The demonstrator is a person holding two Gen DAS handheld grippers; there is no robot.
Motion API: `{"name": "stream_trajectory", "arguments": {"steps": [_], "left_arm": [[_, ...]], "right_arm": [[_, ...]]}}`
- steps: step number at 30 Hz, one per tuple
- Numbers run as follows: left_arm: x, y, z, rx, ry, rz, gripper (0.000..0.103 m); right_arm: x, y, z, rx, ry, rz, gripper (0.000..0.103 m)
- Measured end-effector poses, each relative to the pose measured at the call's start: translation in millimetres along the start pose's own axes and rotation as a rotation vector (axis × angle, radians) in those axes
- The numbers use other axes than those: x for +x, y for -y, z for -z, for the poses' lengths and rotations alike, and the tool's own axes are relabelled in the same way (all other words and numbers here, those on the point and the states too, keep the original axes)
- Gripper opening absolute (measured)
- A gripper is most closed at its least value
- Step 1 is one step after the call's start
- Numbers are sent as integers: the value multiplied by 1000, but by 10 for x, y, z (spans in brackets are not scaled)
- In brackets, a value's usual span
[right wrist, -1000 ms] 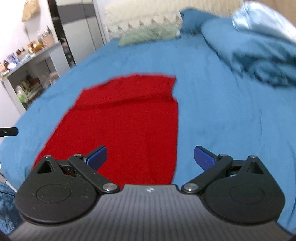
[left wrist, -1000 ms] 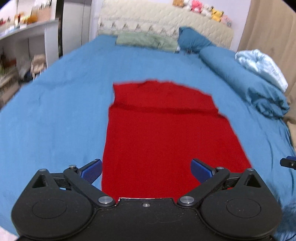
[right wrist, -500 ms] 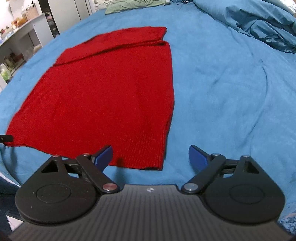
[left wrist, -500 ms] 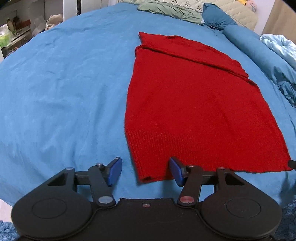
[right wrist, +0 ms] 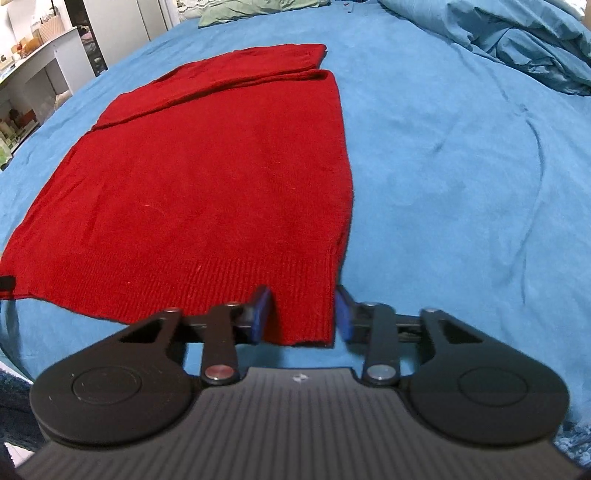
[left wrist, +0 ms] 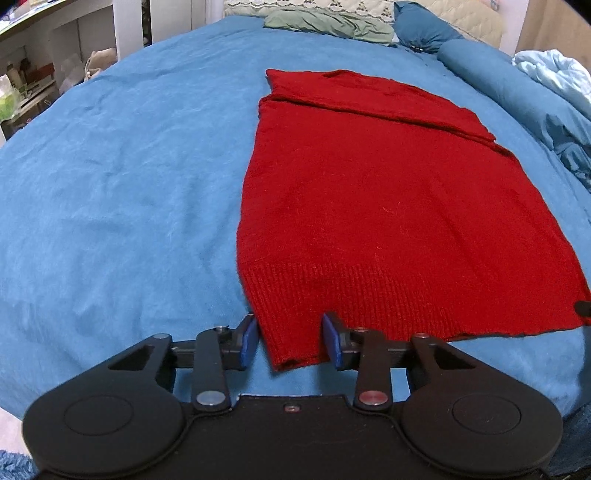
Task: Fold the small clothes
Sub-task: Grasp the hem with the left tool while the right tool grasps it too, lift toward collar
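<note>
A red knit sweater (left wrist: 388, 206) lies flat on the blue bedspread (left wrist: 122, 192), sleeves folded across its far end. My left gripper (left wrist: 290, 341) is low at the sweater's near left hem corner, which lies between the blue pads; the jaws are partly closed with gaps on both sides. In the right wrist view the sweater (right wrist: 207, 184) fills the left half. My right gripper (right wrist: 303, 314) straddles the near right hem corner the same way, pads apart from the cloth. The tip of the right gripper (left wrist: 583, 307) shows at the hem's right corner in the left wrist view.
A rolled blue duvet (right wrist: 517, 40) and a pale blue blanket (left wrist: 554, 74) lie along the bed's right side. A green pillow (left wrist: 328, 26) rests at the headboard. White shelves (left wrist: 74, 48) stand left of the bed. The bed edge is just below both grippers.
Both grippers dropped and moved in to the sweater's near hem corners. Their jaws narrowed from wide open to a small gap around each corner.
</note>
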State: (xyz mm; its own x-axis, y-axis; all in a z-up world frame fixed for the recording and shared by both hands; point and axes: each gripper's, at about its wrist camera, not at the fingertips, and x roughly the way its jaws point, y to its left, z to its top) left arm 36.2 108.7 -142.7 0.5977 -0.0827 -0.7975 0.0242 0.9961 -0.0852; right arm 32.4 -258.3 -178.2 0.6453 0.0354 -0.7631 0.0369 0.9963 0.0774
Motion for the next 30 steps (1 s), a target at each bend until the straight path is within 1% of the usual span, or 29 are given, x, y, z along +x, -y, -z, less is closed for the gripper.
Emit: {"name": "stream_trajectory", "arguments": {"steps": [2, 3, 4, 5, 6, 7, 9, 12, 15, 20, 26, 30], "left_arm": [[-1, 12, -5, -9, 1, -1, 37], [-3, 10, -3, -9, 2, 0, 33], [-1, 20, -14, -7, 1, 2, 26], [-4, 26, -23, -4, -1, 5, 21], [-12, 37, -31, -1, -4, 7, 14], [-17, 50, -39, 1, -4, 8, 9], [-30, 65, -62, 2, -3, 4, 7], [-97, 64, -76, -27, 11, 17, 6], [-207, 54, -113, -36, 34, 35, 6], [-406, 50, -271, -61, 63, 86, 6], [-630, 7, -592, -112, 136, 170, 6], [-666, -15, -1011, -149, 199, 212, 6]], "right_arm": [[8, -6, -7, 5, 2, 4, 48], [13, -1, -10, 10, 2, 3, 46], [7, -12, -6, 15, 3, 2, 45], [9, -10, -8, 19, 4, 0, 42], [10, -12, -11, 20, 3, -3, 37], [12, -27, -17, 18, 3, -5, 35], [7, -35, -30, 13, 2, -9, 26], [-28, -27, -64, 21, 3, -10, 23], [-112, -22, -111, 38, 18, -28, 22], [-307, 53, -237, 98, 47, -95, 22], [-537, 225, -511, 228, 100, -214, 21], [-658, 331, -864, 288, 151, -293, 21]]}}
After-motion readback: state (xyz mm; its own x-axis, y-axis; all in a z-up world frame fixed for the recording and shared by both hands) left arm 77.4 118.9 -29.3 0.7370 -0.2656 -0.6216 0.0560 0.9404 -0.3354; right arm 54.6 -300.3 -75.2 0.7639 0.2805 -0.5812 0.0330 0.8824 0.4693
